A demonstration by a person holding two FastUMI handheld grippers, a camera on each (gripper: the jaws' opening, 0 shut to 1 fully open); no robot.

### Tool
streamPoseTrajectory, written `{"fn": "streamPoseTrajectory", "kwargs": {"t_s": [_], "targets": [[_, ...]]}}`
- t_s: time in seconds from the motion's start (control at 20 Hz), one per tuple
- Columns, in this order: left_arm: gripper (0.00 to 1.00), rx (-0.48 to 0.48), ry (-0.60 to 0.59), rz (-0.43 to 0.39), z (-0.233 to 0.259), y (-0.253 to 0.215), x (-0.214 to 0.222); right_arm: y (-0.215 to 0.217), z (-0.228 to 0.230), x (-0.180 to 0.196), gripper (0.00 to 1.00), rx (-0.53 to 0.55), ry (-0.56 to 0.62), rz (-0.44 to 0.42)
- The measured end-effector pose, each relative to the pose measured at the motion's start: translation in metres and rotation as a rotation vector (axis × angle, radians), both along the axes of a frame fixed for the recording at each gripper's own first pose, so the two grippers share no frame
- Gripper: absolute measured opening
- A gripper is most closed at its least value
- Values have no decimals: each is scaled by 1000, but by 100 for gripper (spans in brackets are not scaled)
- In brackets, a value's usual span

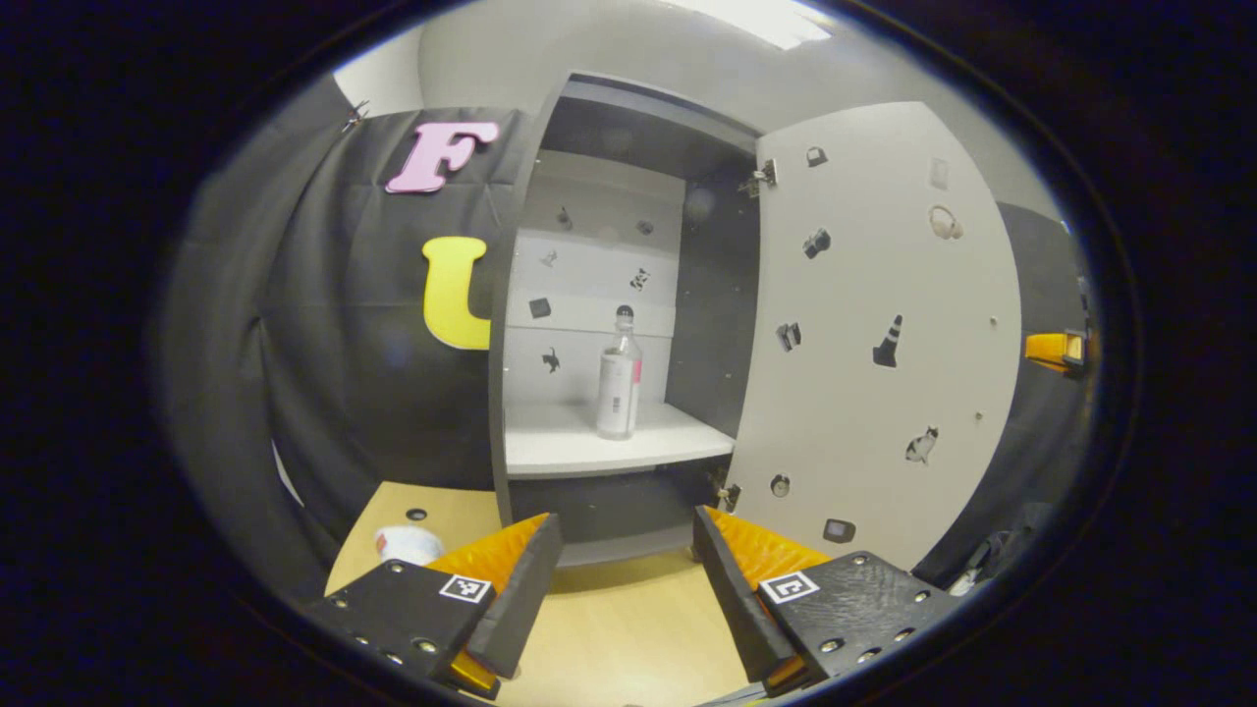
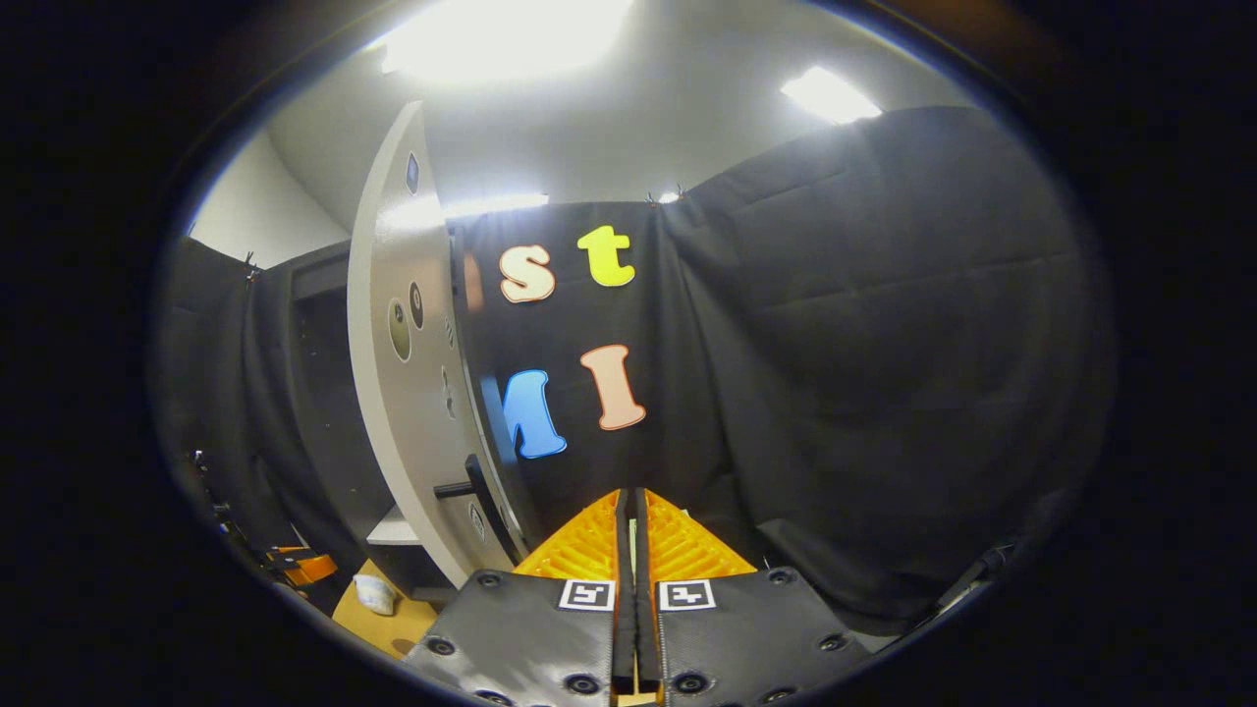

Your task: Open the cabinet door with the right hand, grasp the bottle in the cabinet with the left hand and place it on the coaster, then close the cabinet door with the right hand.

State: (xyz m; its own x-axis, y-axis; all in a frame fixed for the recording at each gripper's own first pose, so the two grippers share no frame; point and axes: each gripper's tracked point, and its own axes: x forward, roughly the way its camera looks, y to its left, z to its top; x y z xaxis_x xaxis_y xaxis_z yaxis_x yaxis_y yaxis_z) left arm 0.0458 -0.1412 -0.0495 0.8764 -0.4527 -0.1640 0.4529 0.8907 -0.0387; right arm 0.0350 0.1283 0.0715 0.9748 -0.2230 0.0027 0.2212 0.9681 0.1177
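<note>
The cabinet (image 1: pixel 520 295) stands open. A clear bottle (image 1: pixel 619 378) with a white label and dark cap stands upright on its white shelf (image 1: pixel 560 447). The door (image 1: pixel 874 344) is swung out to the right. My left gripper (image 1: pixel 628 550) is open and empty, low over the wooden table (image 1: pixel 628 628), a good way short of the bottle. A white round object (image 1: pixel 408 542), perhaps the coaster, lies on the table to the left. In the right gripper view, my right gripper (image 2: pixel 630 496) is shut on nothing, just right of the door's edge (image 2: pixel 412 393) and its dark handle (image 2: pixel 481 491), apart from both.
Black cloth walls surround the cabinet on both sides. At the far right of the left gripper view an orange part of the other gripper (image 1: pixel 1056 349) shows beyond the door. The white object (image 2: pixel 375 594) and table corner show low left in the right gripper view.
</note>
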Motion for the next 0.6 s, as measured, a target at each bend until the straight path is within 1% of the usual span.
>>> {"fn": "streamPoseTrajectory", "kwargs": {"t_s": [0.05, 0.15, 0.2, 0.25, 0.3, 0.35, 0.4, 0.45, 0.55, 0.6], "targets": [[82, -4, -14, -12, 7, 1, 7, -5, 0, 0, 2, -14, 5, -30], [84, -17, -34, -15, 17, 3, 18, -18, 0, 0, 3, -24, 3, -101], [83, -27, -44, -17, 23, 3, 24, -23, -1, 3, 0, -16, 4, -123], [83, -36, -51, -17, 28, 2, 31, -26, -3, 9, 7, 5, 5, -131], [83, -42, -58, -18, 32, 0, 40, -26, -3, 16, 9, 28, 3, -123], [83, -42, -65, -13, 36, -2, 50, -26, -7, 27, 22, 46, 7, -107], [82, -38, -71, -8, 39, -2, 59, -32, -10, 35, 31, 48, 12, -110], [83, -32, -76, 0, 42, -4, 69, -41, -12, 42, 29, 29, 16, -123], [83, -34, -57, 21, 44, -9, 82, -58, -19, 59, 39, 3, 31, -150], [83, -57, -44, 32, 45, -15, 91, -59, -22, 67, 60, 11, 43, -146]]}}
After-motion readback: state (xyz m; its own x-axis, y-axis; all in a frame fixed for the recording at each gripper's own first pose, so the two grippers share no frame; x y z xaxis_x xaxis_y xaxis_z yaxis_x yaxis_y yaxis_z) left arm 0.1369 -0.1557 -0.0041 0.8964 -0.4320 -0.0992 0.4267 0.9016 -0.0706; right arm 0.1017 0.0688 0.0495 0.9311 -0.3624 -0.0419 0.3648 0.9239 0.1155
